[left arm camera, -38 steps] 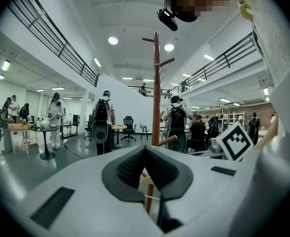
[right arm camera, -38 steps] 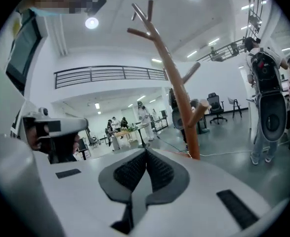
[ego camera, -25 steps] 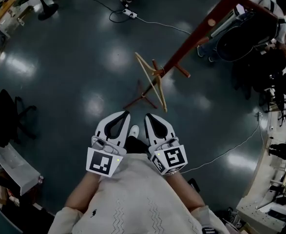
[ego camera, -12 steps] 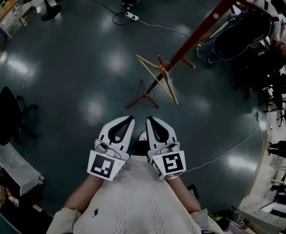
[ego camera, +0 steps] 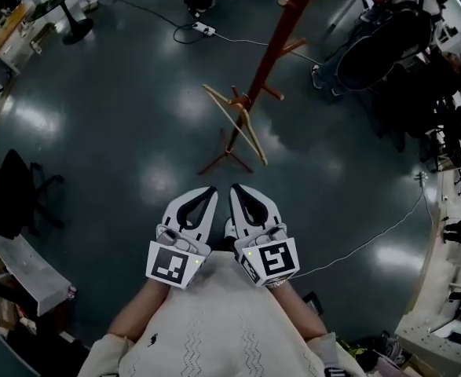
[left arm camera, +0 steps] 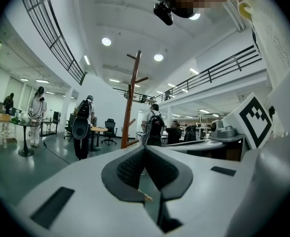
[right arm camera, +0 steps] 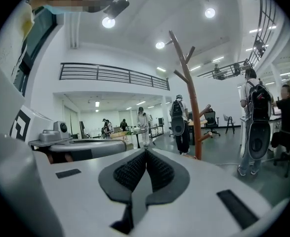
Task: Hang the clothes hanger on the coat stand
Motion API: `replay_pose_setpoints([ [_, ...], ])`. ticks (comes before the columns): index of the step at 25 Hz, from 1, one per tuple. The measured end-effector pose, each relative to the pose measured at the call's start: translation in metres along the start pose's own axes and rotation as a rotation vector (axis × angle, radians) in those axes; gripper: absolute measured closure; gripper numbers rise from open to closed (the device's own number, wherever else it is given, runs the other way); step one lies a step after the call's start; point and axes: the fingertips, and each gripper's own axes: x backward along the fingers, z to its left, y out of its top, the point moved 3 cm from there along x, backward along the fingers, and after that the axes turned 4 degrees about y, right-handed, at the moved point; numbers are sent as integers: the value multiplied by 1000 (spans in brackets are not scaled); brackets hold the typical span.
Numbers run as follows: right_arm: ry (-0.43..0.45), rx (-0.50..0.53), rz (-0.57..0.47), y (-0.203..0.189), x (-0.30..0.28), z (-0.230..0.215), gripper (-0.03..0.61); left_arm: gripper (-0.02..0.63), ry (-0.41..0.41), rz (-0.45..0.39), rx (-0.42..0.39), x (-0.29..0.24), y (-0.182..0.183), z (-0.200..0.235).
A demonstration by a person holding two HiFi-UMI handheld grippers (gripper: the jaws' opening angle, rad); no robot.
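The brown wooden coat stand (ego camera: 273, 49) rises from its legs on the dark floor ahead of me; it also shows as a tall pole (left arm camera: 132, 98) in the left gripper view and as a pole (right arm camera: 190, 100) in the right gripper view. A pale wooden clothes hanger (ego camera: 239, 126) hangs from a low peg near the stand's foot. My left gripper (ego camera: 210, 189) and right gripper (ego camera: 235, 187) are side by side close to my chest, well short of the stand. Both are shut with nothing between the jaws.
A power strip with a cable (ego camera: 202, 27) lies on the floor behind the stand. A white cable (ego camera: 371, 240) runs at the right. A black office chair (ego camera: 10, 187) stands at the left. A person with a dark backpack (ego camera: 379, 45) is at the upper right, near desks.
The head view has shifted, so the stand and hanger now sit further left and the pole looks steeper. Both grippers stay shut in the same place by my chest.
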Motion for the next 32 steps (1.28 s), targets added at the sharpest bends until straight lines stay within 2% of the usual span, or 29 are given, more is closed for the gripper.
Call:
replay_pose_setpoints([
  [5,19,-12,-30,7,22,-31,560,601,15,29,-4,-22,-4,-33],
  [15,42,-11,-27,4,38,-64,560,601,52,67,-8,-45,-16,-55],
  [20,39,-25,-7,-4,40,-68,560,601,64,56,22,-47,-22,-56],
  [32,45,-7,18,-13,31,-53,560,601,61,41,31,-39,-23,-45],
])
